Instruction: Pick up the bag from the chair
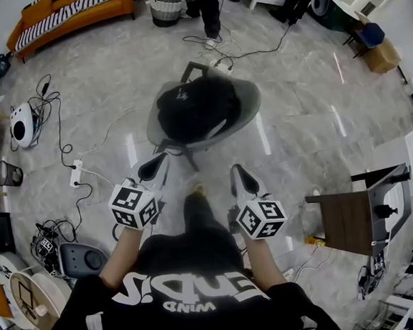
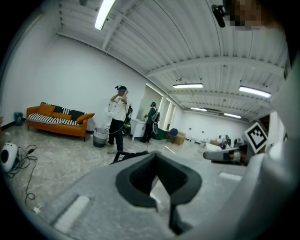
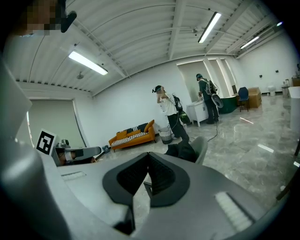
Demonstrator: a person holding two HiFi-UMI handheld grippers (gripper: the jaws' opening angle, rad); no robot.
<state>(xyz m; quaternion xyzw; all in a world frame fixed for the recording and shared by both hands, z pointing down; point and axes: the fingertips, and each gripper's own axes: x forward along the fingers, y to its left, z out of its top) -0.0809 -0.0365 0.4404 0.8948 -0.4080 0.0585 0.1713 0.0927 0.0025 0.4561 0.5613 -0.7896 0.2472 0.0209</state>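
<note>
A black bag point(image 1: 194, 110) lies in the seat of a grey shell chair point(image 1: 250, 99) on the marble floor ahead of me. My left gripper point(image 1: 154, 166) and right gripper point(image 1: 240, 176) are held side by side short of the chair, both pointing at it. Each one is shut, with nothing between its jaws. In the right gripper view the bag point(image 3: 182, 151) and the chair point(image 3: 202, 144) show just past the shut jaw tips point(image 3: 148, 155). The left gripper view shows its shut jaws point(image 2: 156, 157), with the dark bag point(image 2: 133, 154) low behind them.
Cables and a power strip point(image 1: 76, 173) trail over the floor at left, near a white device point(image 1: 22, 124). A brown table point(image 1: 353, 220) stands at right. Far back are an orange sofa point(image 1: 66, 15), a basket point(image 1: 167, 8) and a standing person point(image 1: 204, 4).
</note>
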